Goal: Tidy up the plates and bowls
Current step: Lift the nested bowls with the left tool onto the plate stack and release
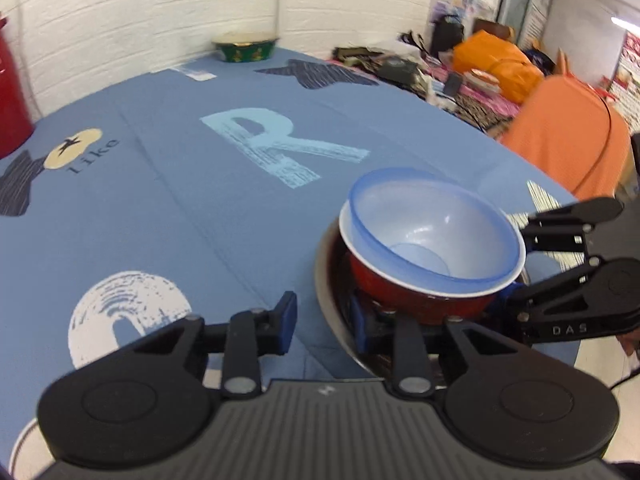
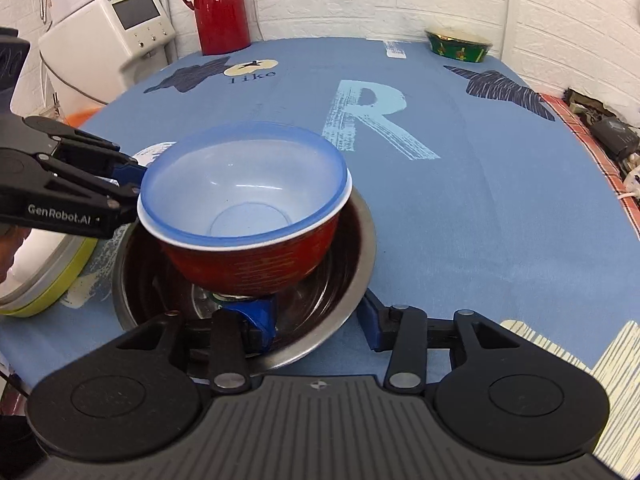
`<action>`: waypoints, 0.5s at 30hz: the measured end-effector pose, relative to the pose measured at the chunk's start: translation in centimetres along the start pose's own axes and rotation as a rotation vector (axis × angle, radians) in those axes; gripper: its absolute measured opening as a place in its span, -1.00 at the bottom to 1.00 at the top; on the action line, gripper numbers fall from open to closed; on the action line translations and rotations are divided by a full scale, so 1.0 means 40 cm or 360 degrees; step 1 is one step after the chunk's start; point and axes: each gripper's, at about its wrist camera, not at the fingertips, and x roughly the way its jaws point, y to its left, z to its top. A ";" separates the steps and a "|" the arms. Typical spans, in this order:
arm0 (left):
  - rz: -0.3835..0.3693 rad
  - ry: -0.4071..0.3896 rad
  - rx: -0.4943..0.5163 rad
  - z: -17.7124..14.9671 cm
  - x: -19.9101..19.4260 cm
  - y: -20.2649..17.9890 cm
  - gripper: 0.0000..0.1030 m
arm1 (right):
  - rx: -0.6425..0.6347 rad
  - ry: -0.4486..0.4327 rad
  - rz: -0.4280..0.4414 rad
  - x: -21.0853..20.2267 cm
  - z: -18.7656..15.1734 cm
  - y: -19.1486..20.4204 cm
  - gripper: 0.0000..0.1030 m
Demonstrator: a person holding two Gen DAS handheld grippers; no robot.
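Now both grippers (image 1: 326, 322) (image 2: 322, 318) straddle the steel bowl's (image 2: 352, 280) rim, jaws apart, unclamped; close evenly before lifting the stack.

Translucent plastic blue bowl (image 2: 244, 184) in glossy red bowl (image 2: 256, 260), shiny metal basin (image 2: 352, 264), matt printed tablecloth (image 2: 480, 200).

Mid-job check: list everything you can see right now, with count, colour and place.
blue bowl: 1, translucent blue, nested in the red bowl.
red bowl: 1, red with white rim, inside the steel basin.
steel basin: 1, silver, near table edge.
green bowl: 1, green and gold, far edge.
thermos: 1, red, far edge.
lidded container: 1, yellow-green, left of basin.
tablecloth: 1, blue, printed.
appliance: 1, white, beyond the table.
left tongs: black, blue pads, straddling the basin rim.
right tongs: same, straddling the rim opposite.
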 end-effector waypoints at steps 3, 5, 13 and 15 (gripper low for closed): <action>-0.0065 0.0046 -0.0069 0.006 0.007 0.021 -0.47 | 0.0032 -0.0001 0.0023 -0.001 0.002 -0.012 -0.46; -0.0088 0.0044 -0.0040 0.003 0.006 0.016 -0.56 | 0.0023 0.0000 0.0023 0.001 0.003 -0.010 -0.45; -0.0129 0.0016 -0.0038 -0.003 0.010 0.009 -0.76 | -0.0034 0.0003 0.0074 0.000 0.000 0.004 -0.48; -0.0104 0.0004 -0.0012 -0.008 0.012 -0.002 -0.78 | -0.0034 -0.0014 0.0105 -0.001 -0.004 0.013 -0.48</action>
